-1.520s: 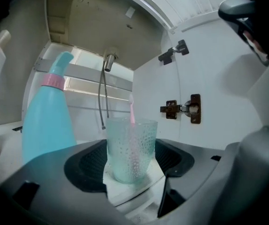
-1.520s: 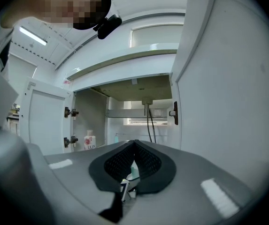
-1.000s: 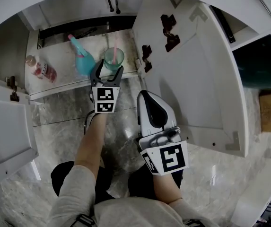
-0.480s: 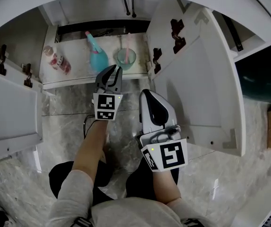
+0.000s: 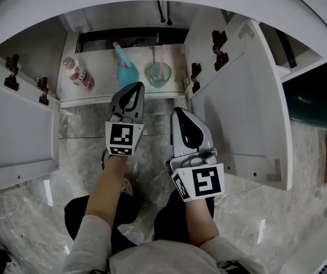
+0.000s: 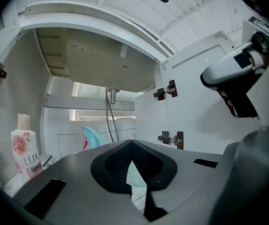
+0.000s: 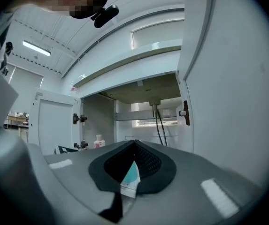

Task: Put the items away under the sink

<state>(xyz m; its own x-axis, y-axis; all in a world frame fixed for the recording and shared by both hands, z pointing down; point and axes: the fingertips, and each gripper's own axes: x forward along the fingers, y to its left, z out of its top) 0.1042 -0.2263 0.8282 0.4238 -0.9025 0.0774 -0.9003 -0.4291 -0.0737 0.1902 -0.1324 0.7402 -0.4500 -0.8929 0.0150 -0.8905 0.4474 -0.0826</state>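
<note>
Three items stand on the floor of the open cabinet (image 5: 103, 59) under the sink. A pink-labelled bottle (image 5: 77, 73) stands at the left, a teal spray bottle (image 5: 125, 68) in the middle, and a green cup (image 5: 158, 76) holding a pink toothbrush to its right. My left gripper (image 5: 136, 85) is shut and empty, just in front of the shelf edge, short of the spray bottle and cup. My right gripper (image 5: 178, 111) is shut and empty, further back over the marble floor. The left gripper view shows the LUX bottle (image 6: 24, 146) and the spray bottle (image 6: 92, 137) ahead.
Both cabinet doors hang open: the left door (image 5: 15, 124) and the right door (image 5: 243, 96), with dark hinges (image 5: 196, 73) on it. Black hoses (image 5: 164, 10) drop from the sink basin (image 6: 106, 64). The person's knees are low in the head view, over the marble floor (image 5: 77, 130).
My left gripper, open beside the green cup a second ago, has drawn back from the shelf and shut, and the cup stays in the cabinet. The right gripper has barely moved.
</note>
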